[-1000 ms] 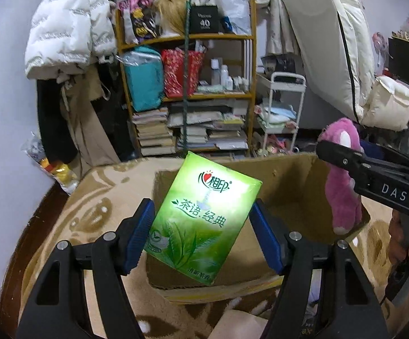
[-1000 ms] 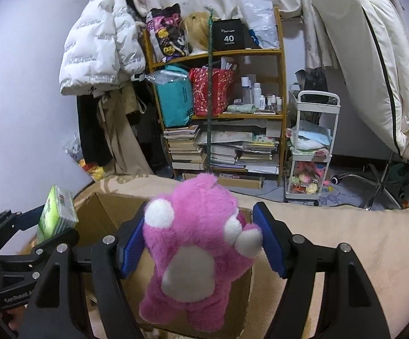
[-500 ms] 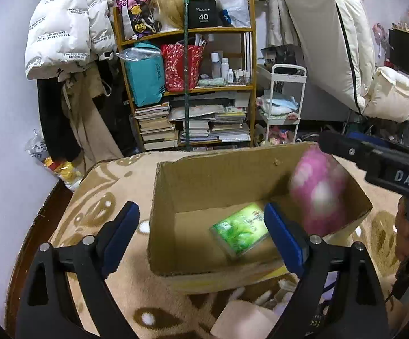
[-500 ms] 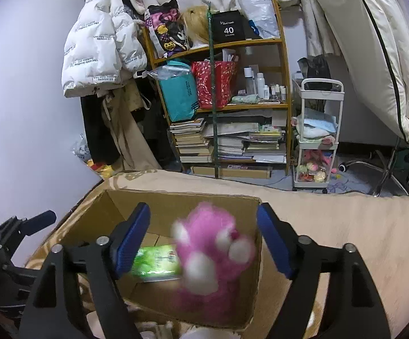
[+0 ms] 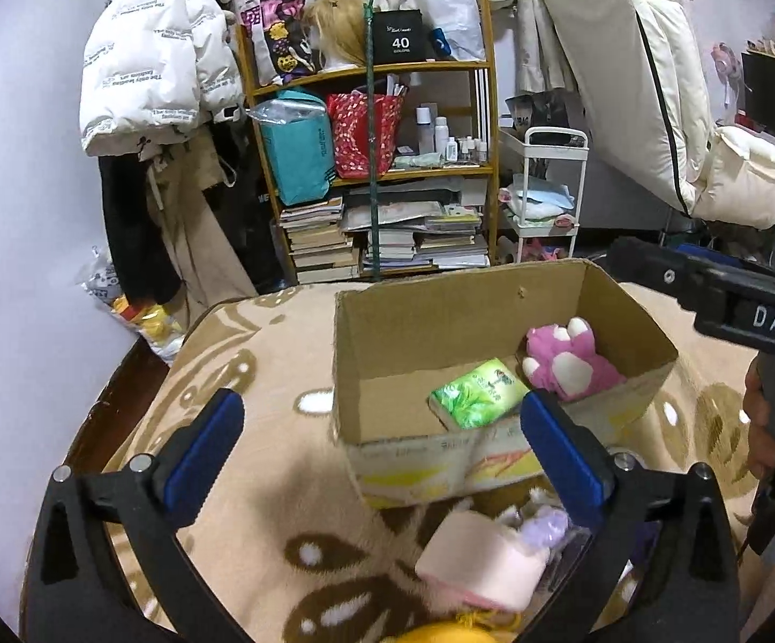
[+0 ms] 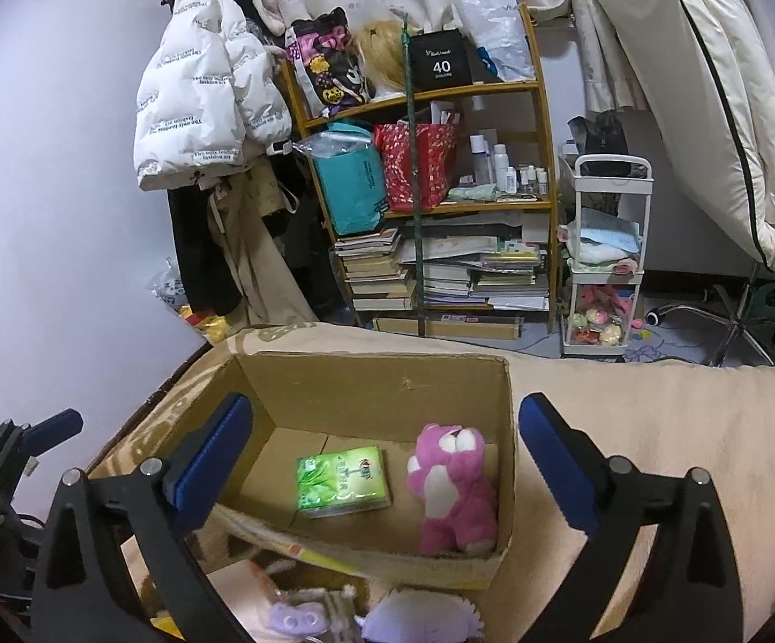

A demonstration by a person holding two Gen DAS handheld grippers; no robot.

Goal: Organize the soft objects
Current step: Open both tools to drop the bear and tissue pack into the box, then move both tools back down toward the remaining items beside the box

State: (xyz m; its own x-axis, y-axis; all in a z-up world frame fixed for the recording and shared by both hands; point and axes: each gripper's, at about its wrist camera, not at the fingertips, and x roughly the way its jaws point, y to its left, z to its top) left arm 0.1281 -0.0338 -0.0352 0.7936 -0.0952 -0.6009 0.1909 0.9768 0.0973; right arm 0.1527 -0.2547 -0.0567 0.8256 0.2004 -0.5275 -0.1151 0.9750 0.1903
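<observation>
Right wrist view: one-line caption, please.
Right gripper opening, empty, above cardboard box holding green tissue pack and pink plush.

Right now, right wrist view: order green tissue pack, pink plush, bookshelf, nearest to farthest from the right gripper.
1. Green tissue pack: flat on the box floor, just ahead of the right gripper, whose jaws are opening with nothing held.
2. Pink plush: against the box's right wall; too close to call against the pack.
3. Bookshelf: by the far wall.

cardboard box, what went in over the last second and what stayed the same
Both jaws are opening: the left gripper let the green tissue pack drop into the cardboard box, and the right gripper dropped the pink plush beside it. The box stayed put.
</observation>
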